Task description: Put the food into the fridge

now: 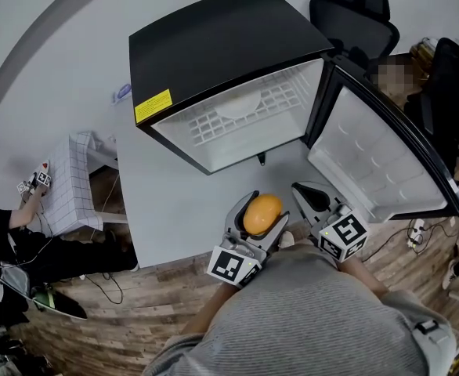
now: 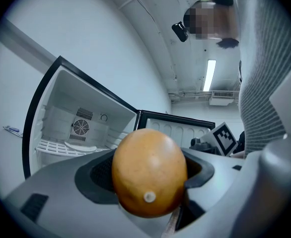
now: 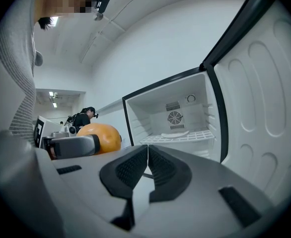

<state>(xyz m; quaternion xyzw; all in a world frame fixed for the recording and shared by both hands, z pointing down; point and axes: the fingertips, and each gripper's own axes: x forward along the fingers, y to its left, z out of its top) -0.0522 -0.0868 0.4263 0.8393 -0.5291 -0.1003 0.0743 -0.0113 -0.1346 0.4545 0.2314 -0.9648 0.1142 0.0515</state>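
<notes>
Currently the left claw (image 1: 264, 208) pinches an orange (image 2: 149, 172), held low. The open fridge (image 1: 214, 45) lies straight ahead of that claw, its wire shelf (image 1: 237, 120) facing it. The right claw (image 1: 312, 197), pressed together and empty, sits just beside, nearer the door (image 1: 378, 163).

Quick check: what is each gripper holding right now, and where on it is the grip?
The left gripper holds the orange fruit across its middle, with a jaw pressed on either side. The right gripper is shut with nothing between its jaws.
</notes>
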